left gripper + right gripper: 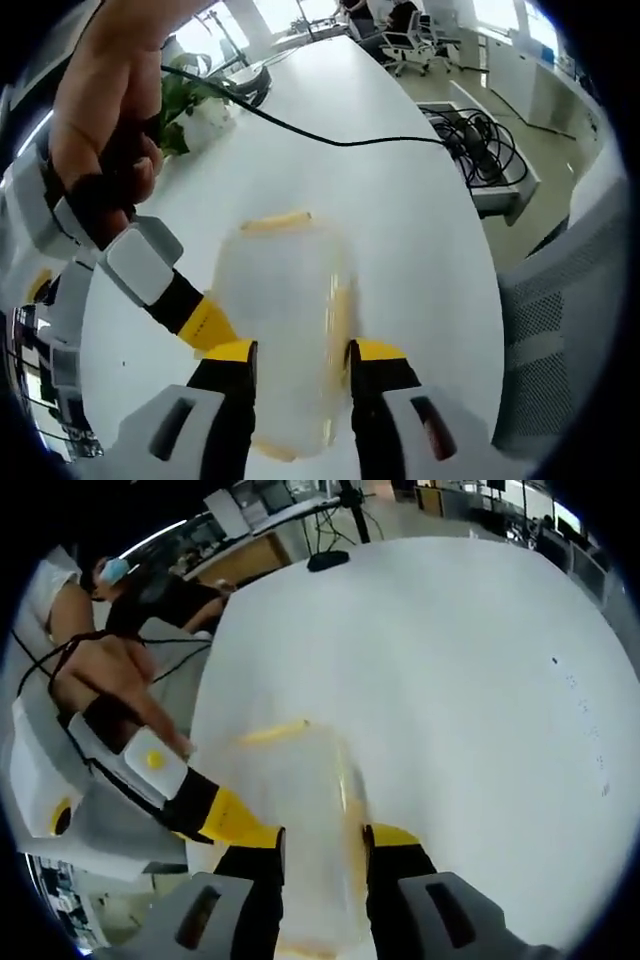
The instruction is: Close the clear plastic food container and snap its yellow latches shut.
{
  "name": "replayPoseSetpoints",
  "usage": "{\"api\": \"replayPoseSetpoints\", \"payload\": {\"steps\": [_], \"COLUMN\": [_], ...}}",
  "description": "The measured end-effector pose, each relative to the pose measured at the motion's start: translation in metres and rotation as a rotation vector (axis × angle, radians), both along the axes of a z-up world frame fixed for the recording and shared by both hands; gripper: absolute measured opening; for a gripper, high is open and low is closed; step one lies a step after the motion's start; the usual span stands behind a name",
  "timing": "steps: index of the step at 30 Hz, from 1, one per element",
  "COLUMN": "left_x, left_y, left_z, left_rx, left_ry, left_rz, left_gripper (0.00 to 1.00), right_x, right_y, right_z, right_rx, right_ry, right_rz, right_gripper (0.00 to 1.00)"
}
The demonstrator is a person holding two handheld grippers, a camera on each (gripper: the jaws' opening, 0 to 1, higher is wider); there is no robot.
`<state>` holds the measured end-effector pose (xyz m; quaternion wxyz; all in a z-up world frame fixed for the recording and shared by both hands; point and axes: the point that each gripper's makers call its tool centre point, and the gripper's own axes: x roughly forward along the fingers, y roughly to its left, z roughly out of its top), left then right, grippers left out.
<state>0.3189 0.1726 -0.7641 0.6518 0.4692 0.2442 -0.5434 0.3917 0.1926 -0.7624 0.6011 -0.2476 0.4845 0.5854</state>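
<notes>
Black, yellow-tipped jaws of the left gripper (300,365) stand spread, flanking the near end of the clear plastic container (285,330) lying on the white table (400,230); whether they press its walls cannot be told. From the left, the other gripper's yellow-and-black jaw reaches beside the container. A yellow latch (275,222) marks its far edge. Likewise, the right gripper (322,850) straddles the container (300,810), jaws apart, one yellow latch (272,732) beyond
</notes>
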Motion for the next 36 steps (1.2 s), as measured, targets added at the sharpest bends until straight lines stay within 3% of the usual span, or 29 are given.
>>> {"api": "replayPoseSetpoints", "payload": {"steps": [1,6,9,15,19,29,36], "left_x": [-0.003,-0.005,-0.004,0.009,0.014,0.026,0.03], "left_y": [0.001,0.007,0.013,0.026,0.031,0.036,0.037], "left_z": [0.0,0.001,0.002,0.003,0.003,0.002,-0.001], "left_rx": [-0.007,0.018,0.019,0.029,0.009,0.01,0.014], "left_ry": [0.041,0.056,0.088,0.1,0.162,0.183,0.201], "left_rz": [0.028,-0.015,-0.007,0.01,0.046,0.042,0.044], "left_gripper": [0.36,0.46,0.48,0.55,0.62,0.75,0.79], "right_x": [0.001,0.003,0.0,-0.004,-0.008,-0.026,-0.04], "right_y": [0.0,-0.007,-0.013,-0.027,-0.032,-0.044,-0.048], "right_z": [0.003,0.009,0.01,0.008,0.008,0.003,0.002], "right_rx": [0.005,-0.005,-0.007,-0.031,-0.037,-0.057,-0.057], "right_ry": [0.001,-0.039,-0.061,-0.102,-0.114,-0.135,-0.137], "right_rz": [-0.007,-0.004,-0.005,-0.008,-0.007,0.004,0.008], "right_gripper": [0.28,0.32,0.34,0.42,0.47,0.55,0.62]}}
